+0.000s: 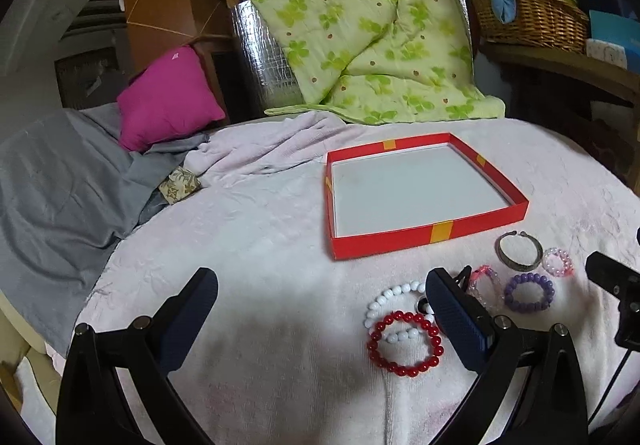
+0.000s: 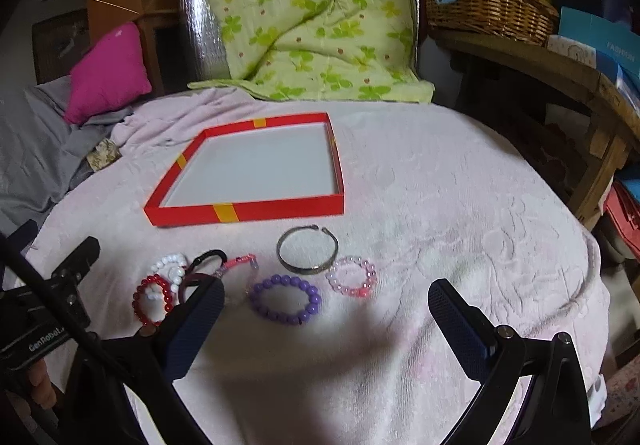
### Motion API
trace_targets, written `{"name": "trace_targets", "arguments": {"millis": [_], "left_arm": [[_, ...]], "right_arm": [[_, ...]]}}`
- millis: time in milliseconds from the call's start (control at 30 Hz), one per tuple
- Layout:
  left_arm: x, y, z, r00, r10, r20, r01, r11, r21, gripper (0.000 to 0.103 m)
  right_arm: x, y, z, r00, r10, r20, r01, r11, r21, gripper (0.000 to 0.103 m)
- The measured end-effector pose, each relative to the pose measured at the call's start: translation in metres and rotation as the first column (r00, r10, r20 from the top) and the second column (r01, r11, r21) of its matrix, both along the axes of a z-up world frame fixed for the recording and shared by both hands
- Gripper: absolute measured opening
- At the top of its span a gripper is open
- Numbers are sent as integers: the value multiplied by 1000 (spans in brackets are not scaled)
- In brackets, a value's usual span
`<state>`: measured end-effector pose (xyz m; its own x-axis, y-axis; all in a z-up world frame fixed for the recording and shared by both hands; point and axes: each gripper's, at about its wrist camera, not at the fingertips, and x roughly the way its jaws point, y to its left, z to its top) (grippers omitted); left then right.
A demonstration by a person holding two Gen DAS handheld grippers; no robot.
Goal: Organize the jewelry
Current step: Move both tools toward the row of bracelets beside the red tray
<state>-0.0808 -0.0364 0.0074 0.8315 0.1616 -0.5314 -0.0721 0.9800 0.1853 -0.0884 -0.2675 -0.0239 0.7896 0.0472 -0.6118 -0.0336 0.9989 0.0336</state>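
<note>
Over the pink blanket: both claws hover above the bed with nothing between their fingers
Left claw (image 1: 322, 299): spread wide, holding nothing; its right finger (image 1: 456, 321) covers part of the jewelry cluster
Right claw (image 2: 326, 311): spread wide, holding nothing; the purple bracelet lies just at 11 o'clock of its midpoint
Red bracelet (image 1: 405, 343): on the blanket (image 1: 248, 229), overlapping the white bracelet (image 1: 394, 295) at its 12 o'clock
Purple bracelet (image 2: 285, 299): flat, between the two pink bead bracelets
Pink bracelet (image 2: 352, 277): at 1 o'clock of the purple one, touching the metal bangle's rim or nearly so
Pink-and-clear bracelet (image 2: 240, 265): at 10 o'clock of the purple one, beside a black clip (image 2: 208, 257)
Metal bangle (image 2: 308, 251): open-ended, just at 6 o'clock of the tray
Red tray (image 2: 280, 209): shallow, white floor, yellow bands, holding no jewelry
Beyond, at 12 o'clock: green quilt (image 1: 360, 25), magenta pillow (image 1: 168, 97), wicker basket (image 1: 528, 15)
</note>
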Motion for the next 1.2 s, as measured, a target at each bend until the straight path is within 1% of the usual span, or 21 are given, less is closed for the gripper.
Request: {"name": "trace_targets", "arguments": {"millis": [100,233,400,533,667,767,900,1067,1200], "left_arm": [[-7,-1,-1,1000,-6,-14,5,1000,-18,103],[-22,-8,-7,1000,-4,-16,4,1000,18,103],[-43,-8,-14,999,38,-21,-37,999,20,103],[-55,-5,-20,998,55,-38,-54,998,24,103],[-68,-7,-22,998,56,-35,-55,998,23,103],[-76,-10,-26,998,42,-51,-41,999,22,103],[-82,-13,-27,998,37,-57,-35,999,35,103],[-83,-11,-24,998,47,-39,-46,999,28,103],[-79,-10,-26,998,50,-46,-49,998,28,103]], "right_arm": [[-3,-1,0,1000,9,-3,-9,1000,4,103],[-12,-2,-2,1000,8,-8,-8,1000,-13,103],[-29,-4,-6,1000,-11,-7,11,999,-47,103],[-49,-9,-8,999,-33,3,33,999,-27,103],[-60,-11,-15,999,-32,-29,32,999,12,103],[-66,-4,-17,999,-24,-29,24,1000,-3,103],[-74,3,-14,1000,-11,-6,11,1000,-16,103],[-76,8,-15,1000,7,-5,-7,1000,-20,103],[-75,6,-14,1000,3,-3,-3,1000,-15,103]]}}
